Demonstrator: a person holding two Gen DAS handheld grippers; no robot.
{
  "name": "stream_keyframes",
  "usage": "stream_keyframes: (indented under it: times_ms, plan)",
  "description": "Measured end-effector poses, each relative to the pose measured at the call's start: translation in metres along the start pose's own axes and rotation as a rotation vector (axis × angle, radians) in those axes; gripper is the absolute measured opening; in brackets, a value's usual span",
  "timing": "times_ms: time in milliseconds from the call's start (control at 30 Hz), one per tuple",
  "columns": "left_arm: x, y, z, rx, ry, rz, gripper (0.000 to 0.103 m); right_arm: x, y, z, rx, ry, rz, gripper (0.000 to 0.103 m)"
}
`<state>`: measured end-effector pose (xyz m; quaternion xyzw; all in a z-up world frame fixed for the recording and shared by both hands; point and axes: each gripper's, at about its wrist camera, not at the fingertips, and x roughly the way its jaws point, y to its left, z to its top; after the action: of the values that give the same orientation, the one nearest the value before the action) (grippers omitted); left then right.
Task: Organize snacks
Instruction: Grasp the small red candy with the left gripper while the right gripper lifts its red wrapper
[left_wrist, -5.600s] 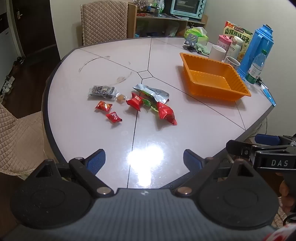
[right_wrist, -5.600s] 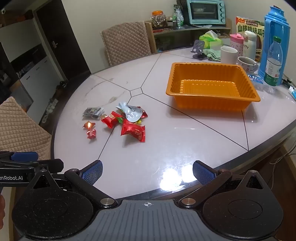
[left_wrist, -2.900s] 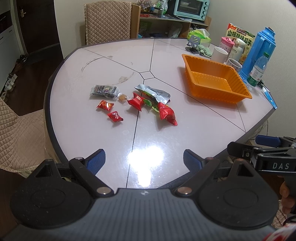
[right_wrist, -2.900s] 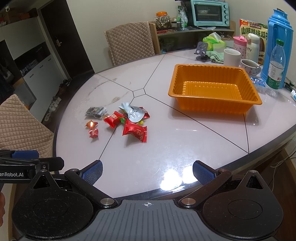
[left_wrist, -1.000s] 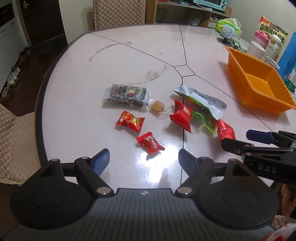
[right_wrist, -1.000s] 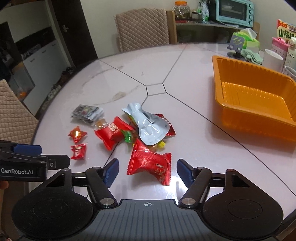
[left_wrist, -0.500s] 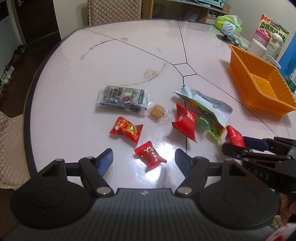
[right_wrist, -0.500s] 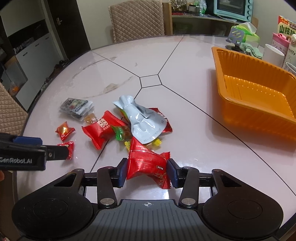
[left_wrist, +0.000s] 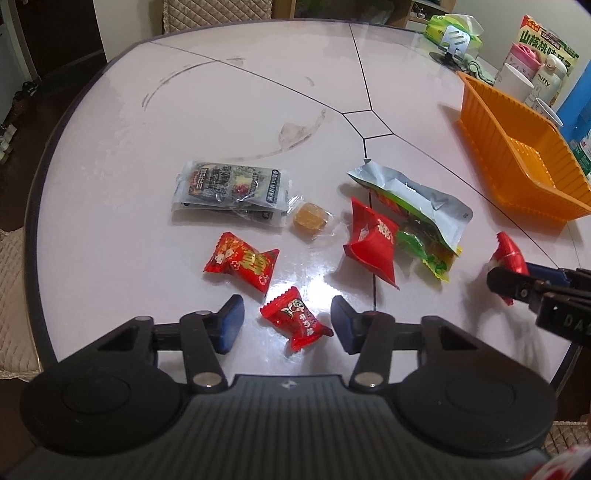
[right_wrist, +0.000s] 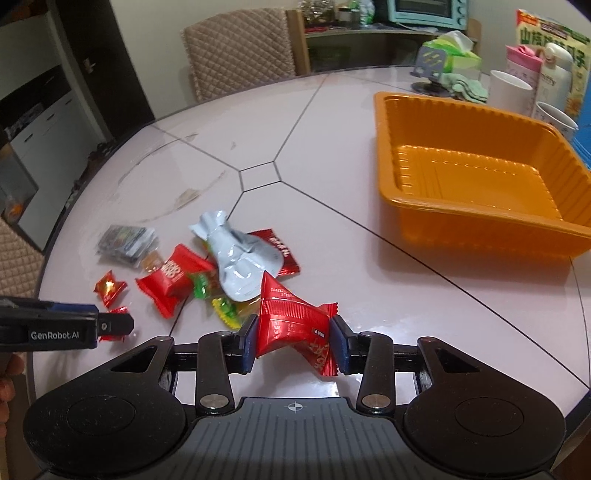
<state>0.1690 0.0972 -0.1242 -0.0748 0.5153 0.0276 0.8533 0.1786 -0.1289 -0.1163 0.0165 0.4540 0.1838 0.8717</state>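
My right gripper (right_wrist: 293, 345) is shut on a red snack packet (right_wrist: 291, 325) and holds it just above the table; it also shows in the left wrist view (left_wrist: 508, 254). My left gripper (left_wrist: 286, 326) is open around a small red candy (left_wrist: 295, 323) that lies on the table. Other snacks lie in a loose pile: a second red candy (left_wrist: 242, 260), a dark clear packet (left_wrist: 231, 190), an amber candy (left_wrist: 310, 219), a red pillow packet (left_wrist: 371, 243) and a silver pouch (left_wrist: 413, 197). The empty orange tray (right_wrist: 469, 221) stands to the right.
Mugs (right_wrist: 509, 90), a snack box (right_wrist: 550, 40), a tissue pack (right_wrist: 456, 51) and a phone stand (right_wrist: 432, 74) crowd the far right of the table. A quilted chair (right_wrist: 240, 48) stands behind. The table edge (left_wrist: 35, 236) curves at the left.
My right gripper has closed on the red packet and lifted it slightly. My left gripper has moved forward and lowered, its fingers now either side of the small red candy.
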Motion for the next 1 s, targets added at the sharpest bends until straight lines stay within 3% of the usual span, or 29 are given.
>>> stream_keyframes:
  times_ms: [200, 333, 533, 1000]
  plan:
    - [0.003, 0.004, 0.002, 0.017, 0.002, -0.017, 0.039, 0.0, -0.002, 0.003, 0.026, -0.003, -0.017, 0.041]
    - [0.002, 0.007, 0.0, 0.023, 0.0, -0.022, 0.025, -0.001, -0.004, 0.002, 0.046, -0.002, -0.028, 0.041]
    - [-0.002, 0.008, -0.005, 0.026, -0.006, -0.02, 0.016, -0.005, -0.007, 0.0, 0.054, -0.005, -0.031, 0.041]
    - [-0.027, -0.019, -0.011, 0.013, -0.059, 0.008, 0.016, -0.026, -0.029, -0.003, 0.028, -0.021, 0.007, 0.041]
